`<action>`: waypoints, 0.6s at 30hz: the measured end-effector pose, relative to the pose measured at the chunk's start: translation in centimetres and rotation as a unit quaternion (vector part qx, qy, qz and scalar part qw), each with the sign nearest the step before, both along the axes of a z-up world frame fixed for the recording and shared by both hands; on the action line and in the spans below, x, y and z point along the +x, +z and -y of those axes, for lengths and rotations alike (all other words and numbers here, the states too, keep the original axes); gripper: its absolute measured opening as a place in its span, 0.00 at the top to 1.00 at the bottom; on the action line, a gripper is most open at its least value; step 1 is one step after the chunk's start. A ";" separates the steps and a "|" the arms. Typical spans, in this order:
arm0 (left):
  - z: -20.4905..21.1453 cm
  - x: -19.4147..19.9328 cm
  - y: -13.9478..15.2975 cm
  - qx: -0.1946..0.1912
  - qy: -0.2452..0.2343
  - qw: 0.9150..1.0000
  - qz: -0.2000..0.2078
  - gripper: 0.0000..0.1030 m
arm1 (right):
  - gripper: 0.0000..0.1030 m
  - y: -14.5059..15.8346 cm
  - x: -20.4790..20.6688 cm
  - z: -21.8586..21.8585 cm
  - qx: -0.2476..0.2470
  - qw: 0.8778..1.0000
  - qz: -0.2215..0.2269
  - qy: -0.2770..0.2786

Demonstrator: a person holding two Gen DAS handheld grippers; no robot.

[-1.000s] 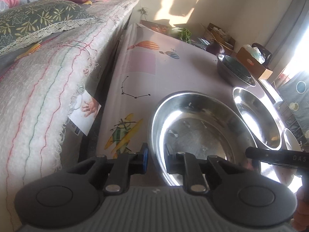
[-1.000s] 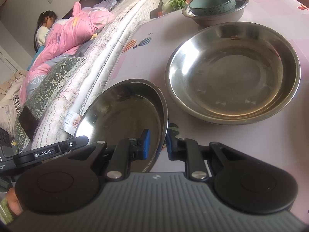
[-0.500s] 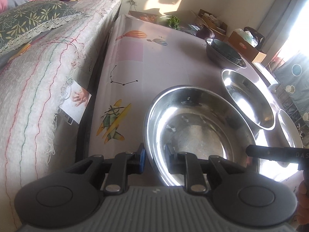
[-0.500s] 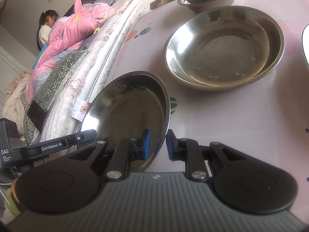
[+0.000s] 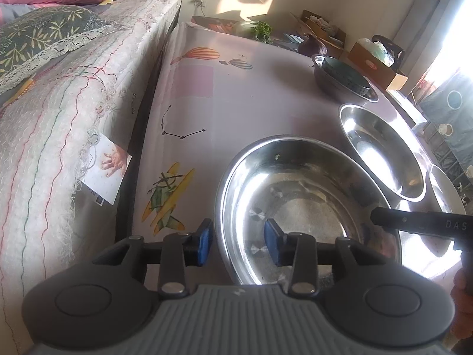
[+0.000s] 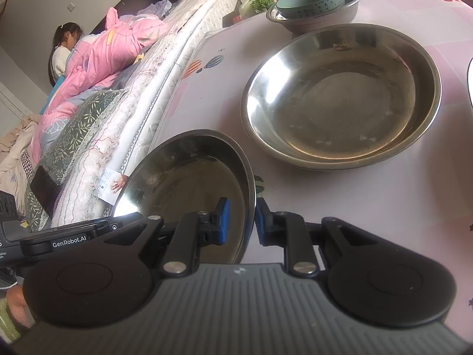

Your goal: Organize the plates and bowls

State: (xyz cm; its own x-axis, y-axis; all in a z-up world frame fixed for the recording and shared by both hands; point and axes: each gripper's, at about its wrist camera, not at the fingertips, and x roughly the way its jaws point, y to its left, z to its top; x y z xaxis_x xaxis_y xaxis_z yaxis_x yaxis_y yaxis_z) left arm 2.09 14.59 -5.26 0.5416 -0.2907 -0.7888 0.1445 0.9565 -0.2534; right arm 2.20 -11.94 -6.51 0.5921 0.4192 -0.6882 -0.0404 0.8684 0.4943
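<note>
A pale pink printed bench [image 5: 266, 112] carries three shiny round steel basins: a wide one [image 6: 340, 97], a nearer one [image 5: 295, 207], and a far one [image 6: 340, 11] cradling one teal ceramic bowl [image 6: 310, 0]. The left hand-held gripper [image 5: 239, 242] has just been opening, its blue pads now clear astride the nearer rim, pinched a second ago; the right hand-held gripper [image 6: 241, 222] pinches the opposite rim.

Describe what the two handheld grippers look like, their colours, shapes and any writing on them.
Both match: the left gripper and right gripper have a ribbed grey body, two round black discs, black linkage arms with silver rivets, and blue pads. The left gripper's black side bar reads "GenRobot.AI"; the right's reads "DAS". A green sleeve edge shows.
</note>
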 end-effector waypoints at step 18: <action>0.9 0.1 0.1 0.004 -0.020 1.000 -0.005 0.64 | 0.82 0.1 -2.1 0.6 0.010 1.000 -0.011 0.001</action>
